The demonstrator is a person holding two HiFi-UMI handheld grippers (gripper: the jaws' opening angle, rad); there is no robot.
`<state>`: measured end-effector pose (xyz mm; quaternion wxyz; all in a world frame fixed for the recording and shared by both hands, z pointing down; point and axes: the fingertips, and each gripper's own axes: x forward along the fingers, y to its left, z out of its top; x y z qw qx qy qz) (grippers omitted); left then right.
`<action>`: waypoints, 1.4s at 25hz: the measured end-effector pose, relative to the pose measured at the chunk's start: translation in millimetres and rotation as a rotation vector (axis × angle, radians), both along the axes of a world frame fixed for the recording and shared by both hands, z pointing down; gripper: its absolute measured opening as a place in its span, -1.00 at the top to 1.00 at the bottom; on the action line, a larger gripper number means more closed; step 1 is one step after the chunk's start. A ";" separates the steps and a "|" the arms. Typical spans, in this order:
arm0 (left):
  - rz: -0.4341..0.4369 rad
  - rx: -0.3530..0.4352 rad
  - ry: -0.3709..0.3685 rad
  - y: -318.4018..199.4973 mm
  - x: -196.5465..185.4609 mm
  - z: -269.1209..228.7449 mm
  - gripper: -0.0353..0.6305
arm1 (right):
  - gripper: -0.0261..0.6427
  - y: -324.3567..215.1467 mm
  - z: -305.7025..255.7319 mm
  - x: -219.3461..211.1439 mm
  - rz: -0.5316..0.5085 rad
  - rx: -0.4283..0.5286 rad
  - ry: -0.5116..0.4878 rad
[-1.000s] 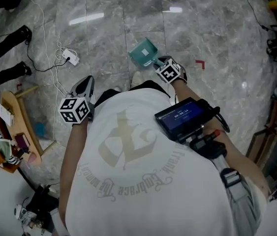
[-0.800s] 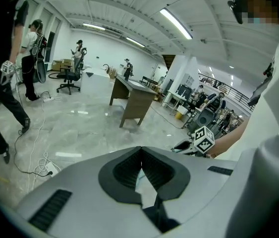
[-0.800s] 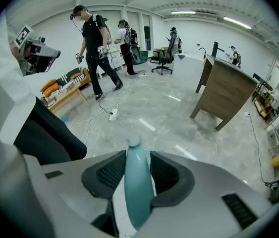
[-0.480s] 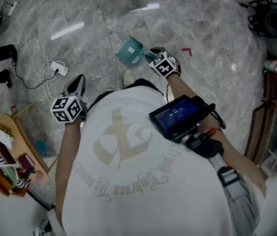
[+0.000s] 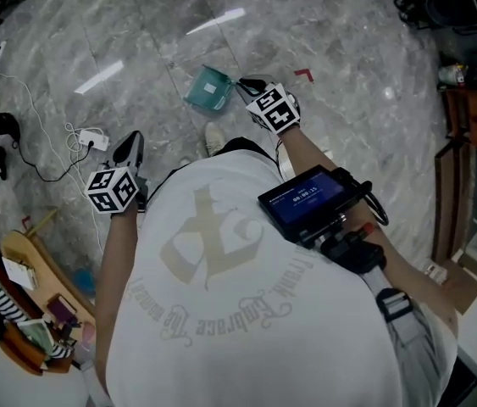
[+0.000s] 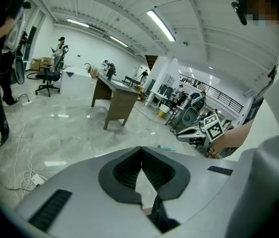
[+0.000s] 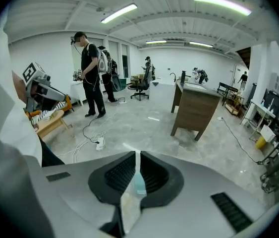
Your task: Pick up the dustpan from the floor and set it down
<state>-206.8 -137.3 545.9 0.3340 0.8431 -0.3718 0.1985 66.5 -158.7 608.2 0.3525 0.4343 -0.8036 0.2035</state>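
Observation:
The teal dustpan hangs tilted just above the grey marble floor, ahead of the person's feet in the head view. My right gripper holds it by the handle. Its jaws have just been closing, and in the right gripper view a teal strip of the handle is pinched between the ribbed pads. My left gripper hovers to the left of the body, away from the dustpan. In the left gripper view its pads meet with nothing between them.
A white power strip with cables lies on the floor at the left. A low wooden bench with clutter stands further left. A red tape corner marks the floor. A wooden desk and standing people are further off.
The right gripper has closed on the dustpan's handle and risen with it. The dustpan now sits further left and higher in the head view. The left gripper has hardly shifted.

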 end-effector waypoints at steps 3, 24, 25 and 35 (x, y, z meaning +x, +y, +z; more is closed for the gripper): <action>0.051 0.013 0.017 -1.0 9.3 -3.1 0.86 | 0.84 10.3 -20.2 -3.2 0.039 0.032 -0.035; 0.334 0.077 0.070 27.4 55.6 -23.3 0.86 | 0.87 98.0 -121.0 -51.2 0.158 0.210 -0.248; 0.344 0.075 0.069 27.5 58.3 -21.4 0.86 | 0.87 99.5 -119.2 -50.5 0.169 0.209 -0.256; 0.394 0.065 0.069 30.1 72.9 -15.3 0.86 | 0.87 112.3 -106.0 -40.2 0.232 0.191 -0.276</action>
